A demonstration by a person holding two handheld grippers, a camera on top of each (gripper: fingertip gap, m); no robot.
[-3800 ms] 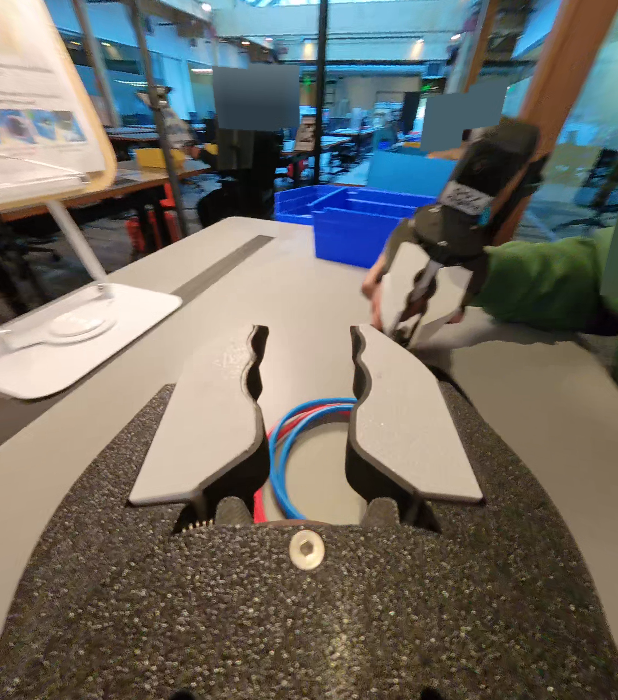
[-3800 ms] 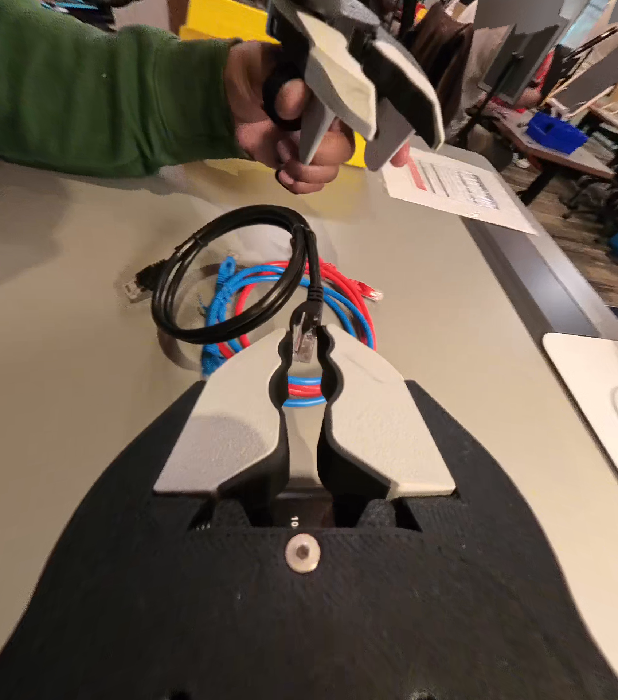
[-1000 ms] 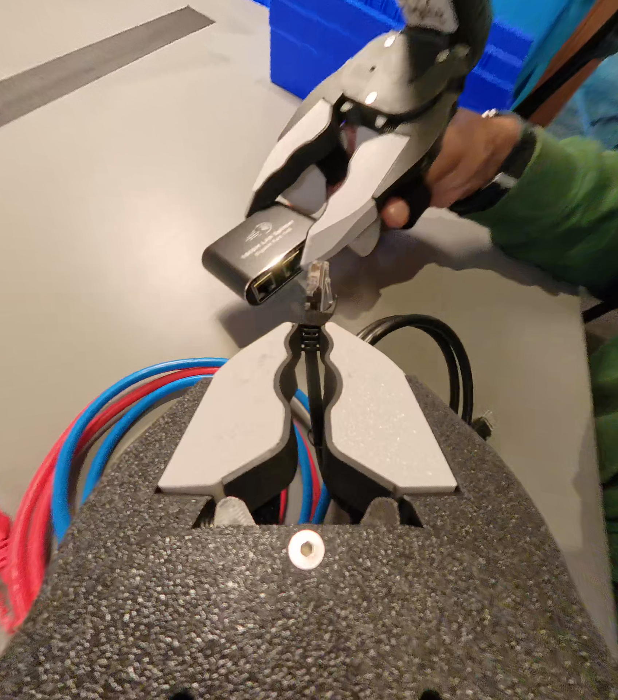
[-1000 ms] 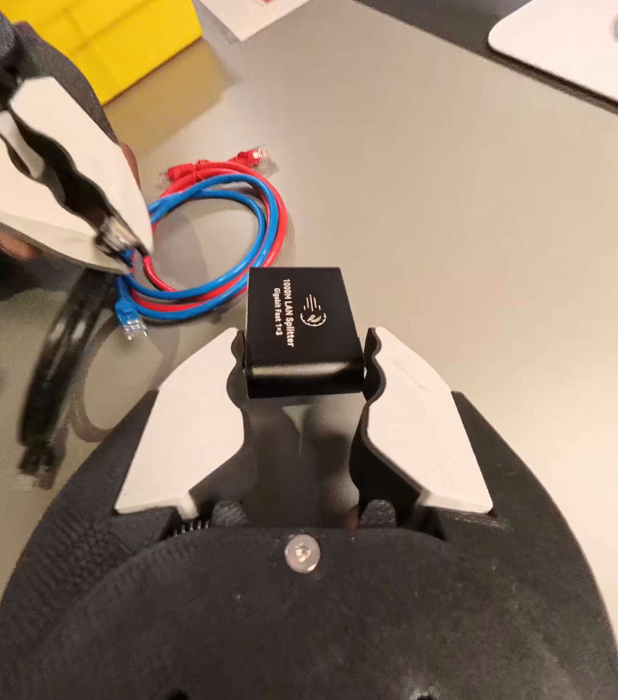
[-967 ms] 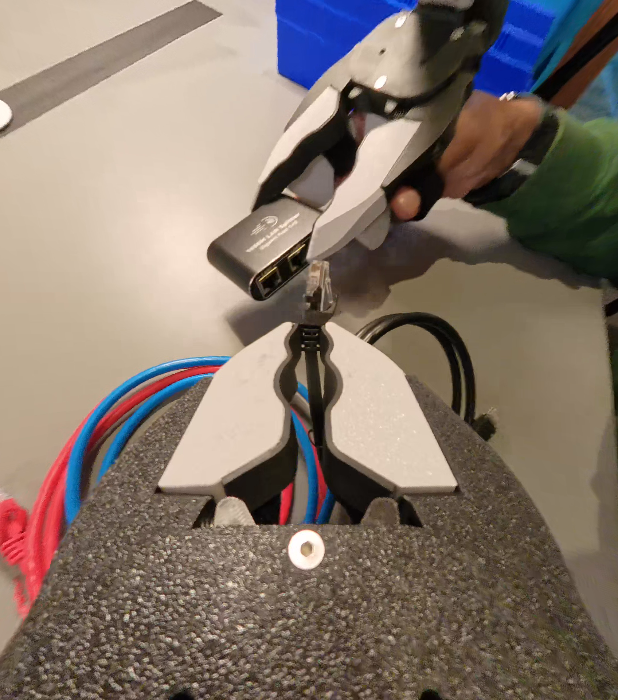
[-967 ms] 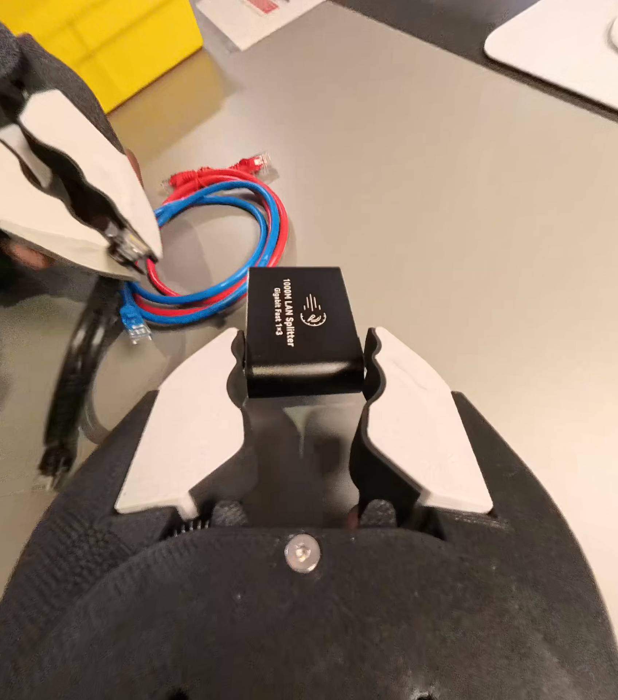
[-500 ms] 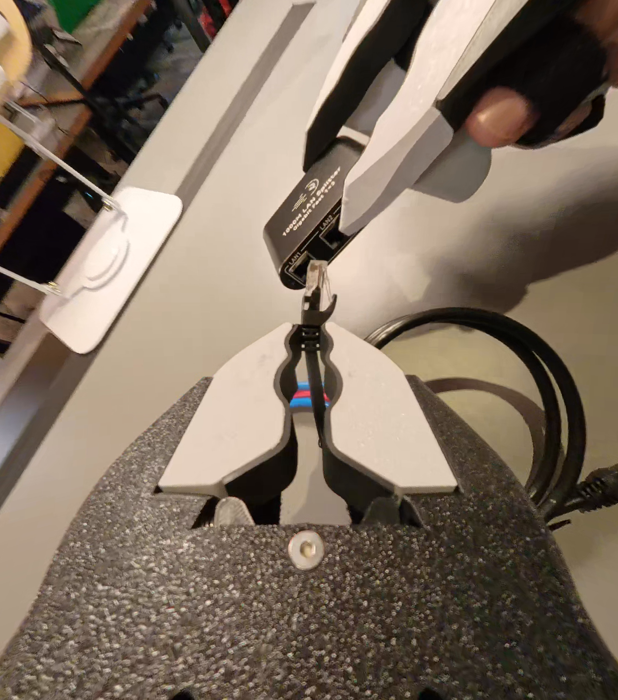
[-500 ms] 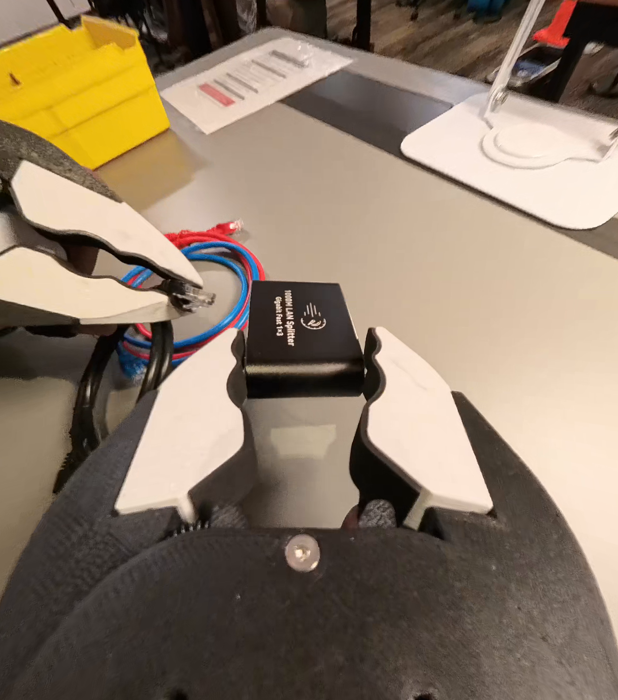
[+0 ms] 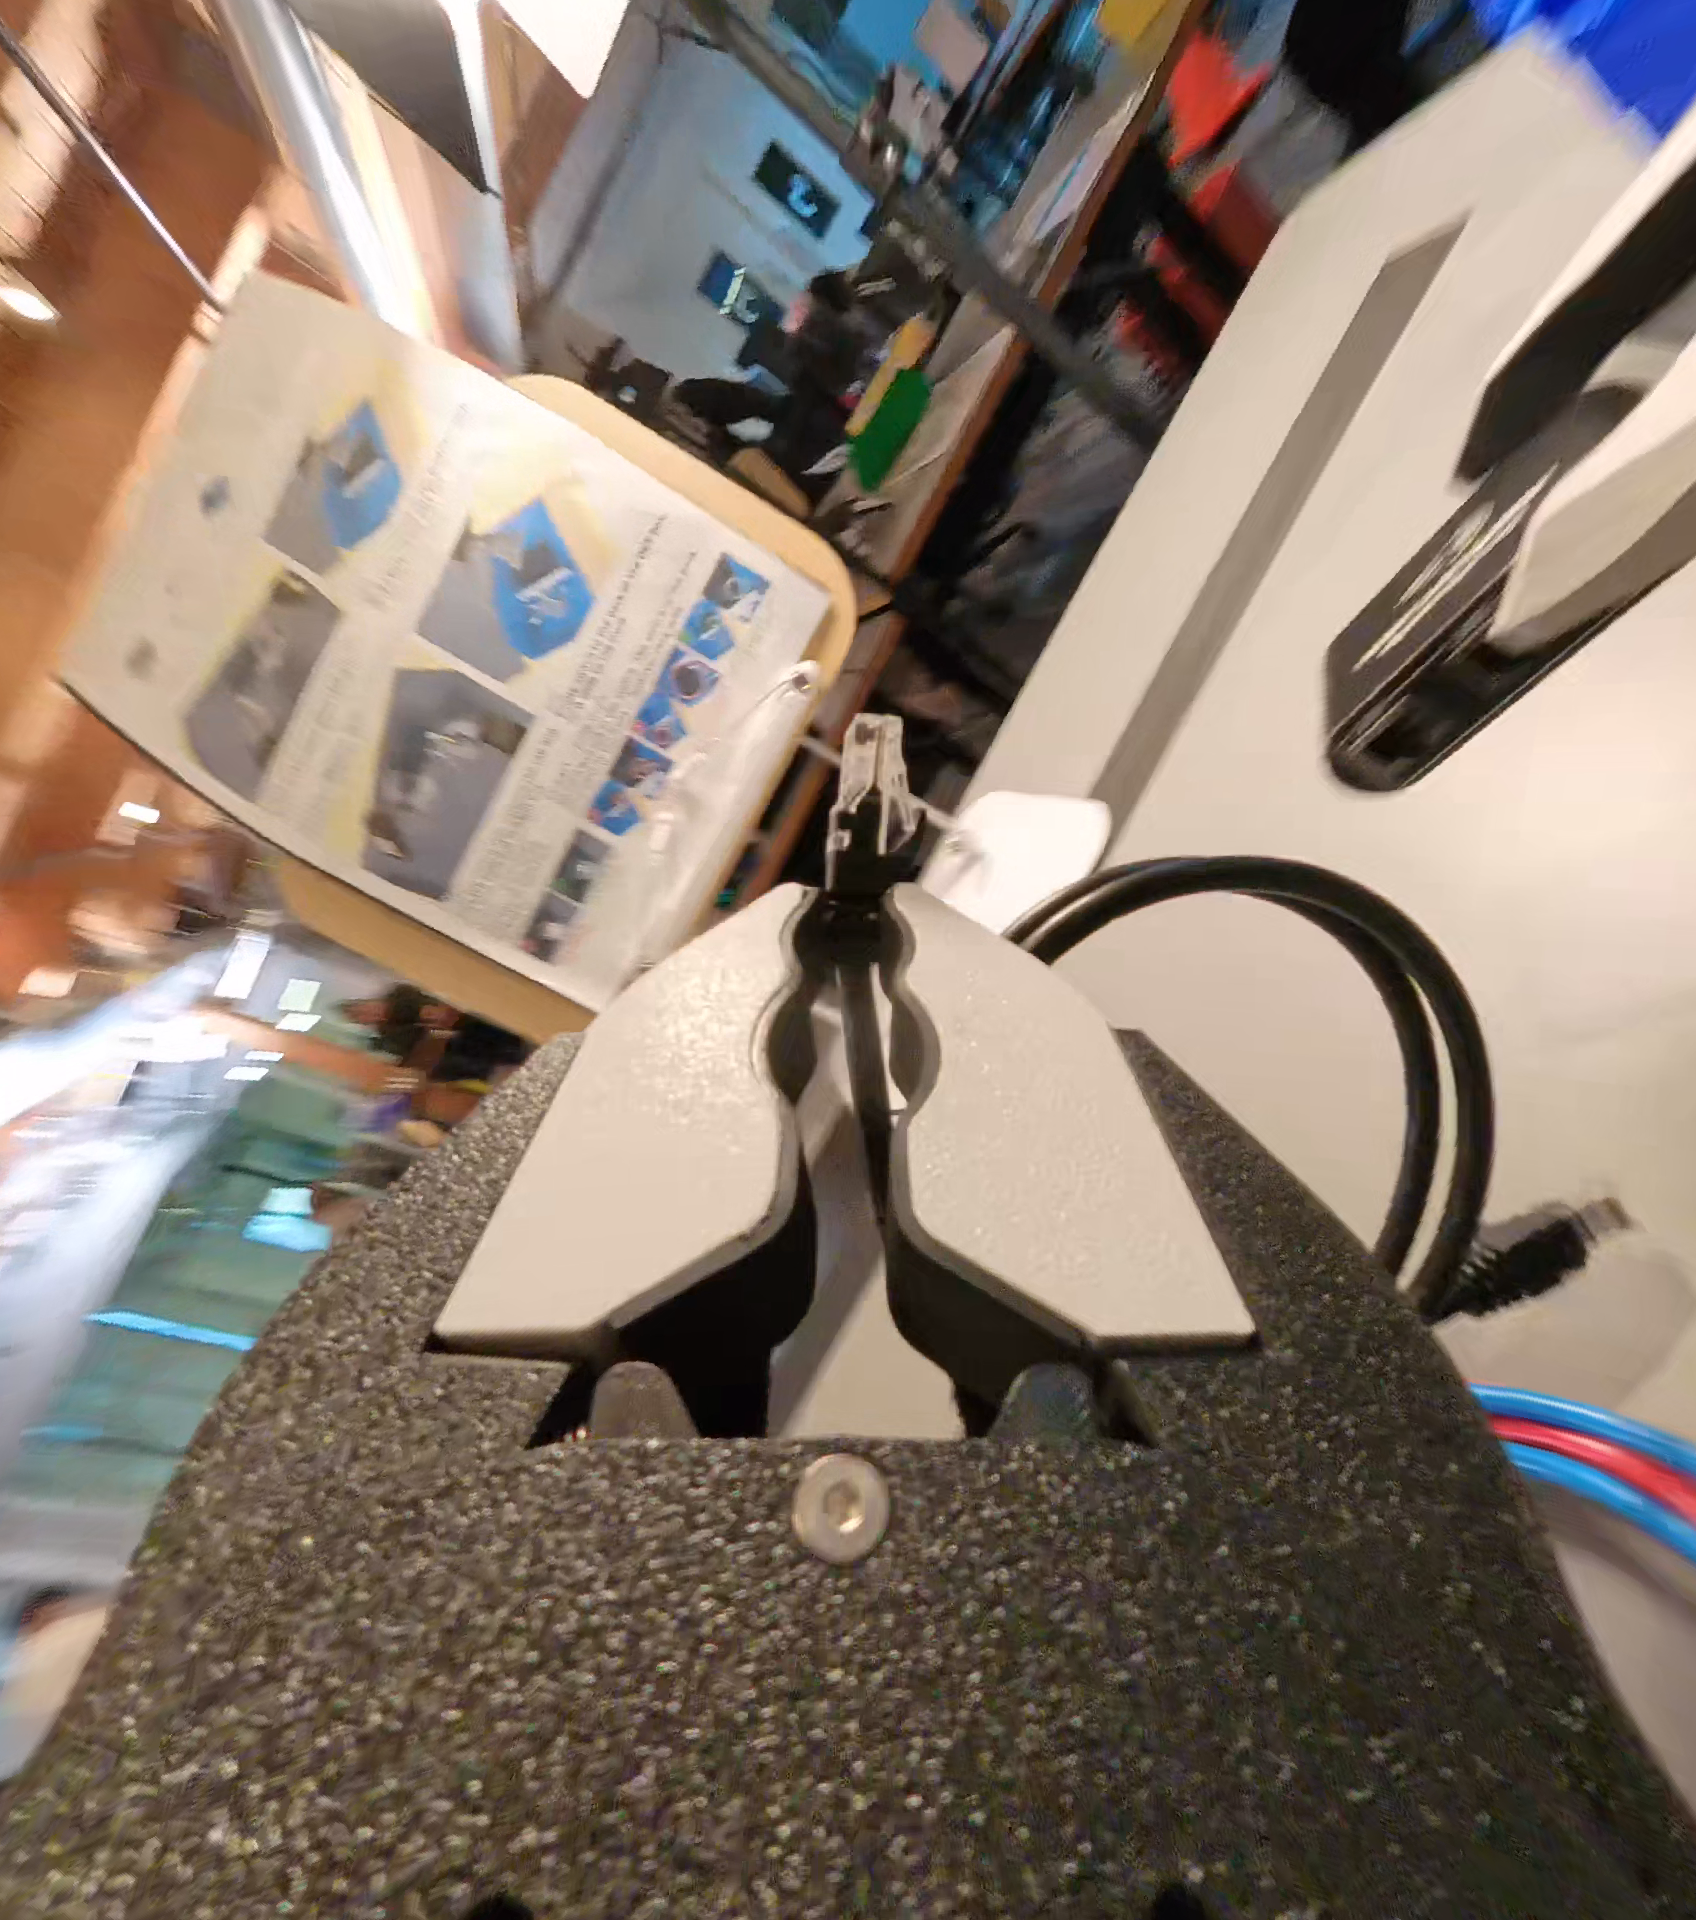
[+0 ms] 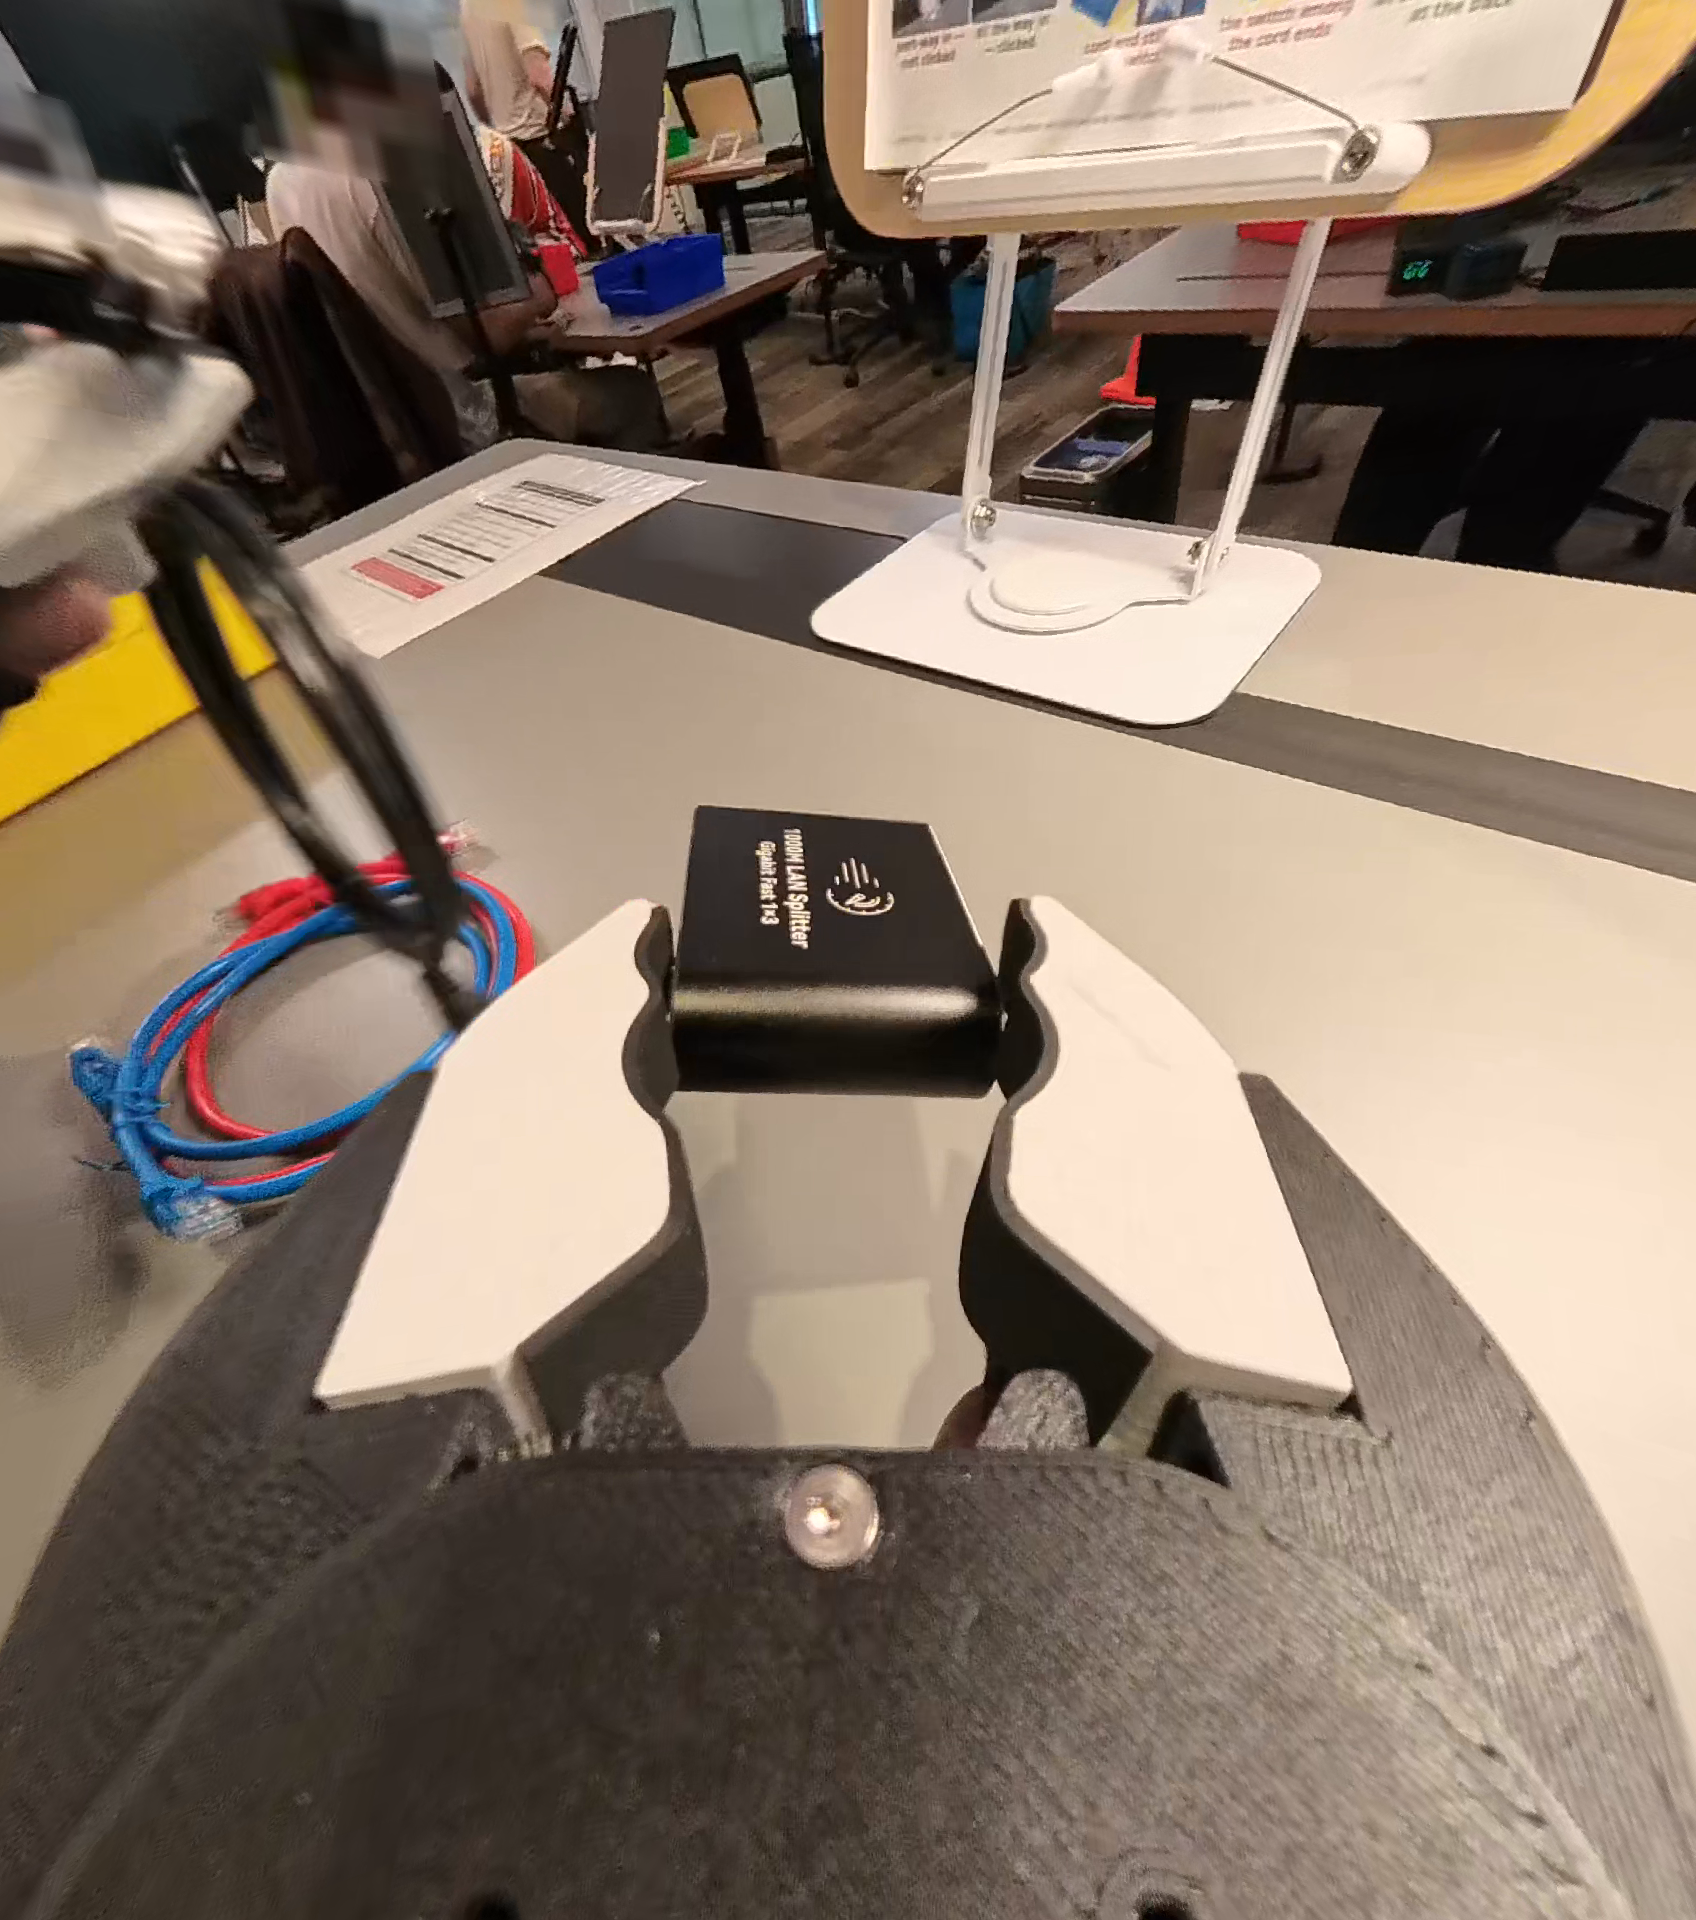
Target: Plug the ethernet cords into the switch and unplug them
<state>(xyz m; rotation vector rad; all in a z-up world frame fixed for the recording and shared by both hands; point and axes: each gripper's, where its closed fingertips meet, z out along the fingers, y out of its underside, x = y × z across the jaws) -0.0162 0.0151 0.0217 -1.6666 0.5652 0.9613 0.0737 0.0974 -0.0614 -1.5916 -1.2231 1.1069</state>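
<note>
My left gripper (image 9: 849,920) is shut on the black ethernet cord (image 9: 1343,997) just behind its clear plug (image 9: 870,790), which sticks out past the fingertips. The plug is apart from the black switch (image 9: 1426,675), which is up and to the right of it. My right gripper (image 10: 828,982) is shut on the switch (image 10: 823,914) and holds it above the table. In the right wrist view the left gripper (image 10: 23,436) is blurred at the upper left, with the black cord (image 10: 304,707) hanging from it. Its ports face away from the right wrist view.
Coiled blue and red cords (image 10: 304,1039) lie on the grey table to the left. A white stand base (image 10: 1072,613) carries a sign board (image 9: 470,665) at the far edge. A paper sheet (image 10: 501,530) and a yellow bin (image 10: 65,707) are at the far left.
The plug was at the switch's port half a second ago; now it is away to the left of it. My left gripper has swung and tilted. The right gripper has levelled out with the switch.
</note>
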